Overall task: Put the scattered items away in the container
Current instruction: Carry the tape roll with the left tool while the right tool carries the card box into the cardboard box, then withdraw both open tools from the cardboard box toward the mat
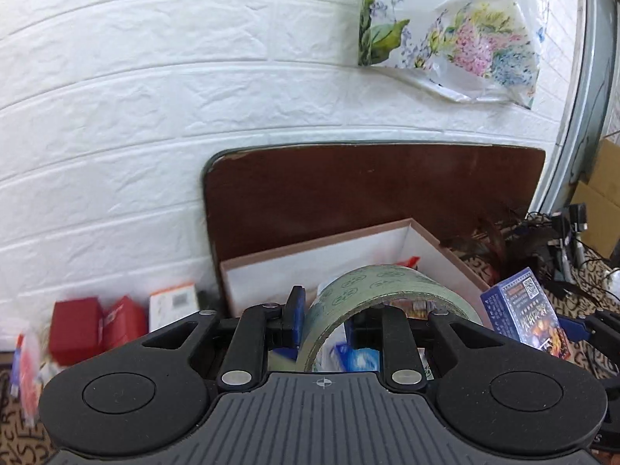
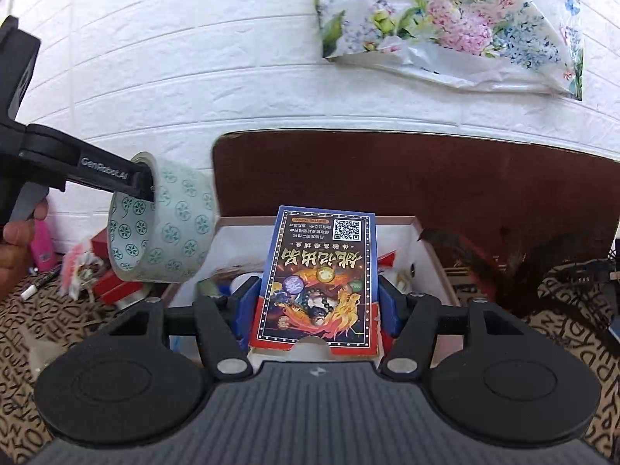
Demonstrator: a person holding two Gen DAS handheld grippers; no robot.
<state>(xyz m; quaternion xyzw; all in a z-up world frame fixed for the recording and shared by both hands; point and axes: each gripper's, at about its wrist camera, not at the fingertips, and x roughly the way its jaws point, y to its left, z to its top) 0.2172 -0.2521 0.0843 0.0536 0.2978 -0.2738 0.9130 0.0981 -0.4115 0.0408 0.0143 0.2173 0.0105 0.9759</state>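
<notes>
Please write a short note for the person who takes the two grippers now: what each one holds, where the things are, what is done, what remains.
Left gripper: shut on the tape roll, one finger through its hole, held near the left edge of the box.
Right gripper: shut on the card pack, held upright above the box.
Done: several small items already lie inside the box.
Left: lower and release both into the box, then collect the red boxes and other small packets on the table left of it.
</notes>
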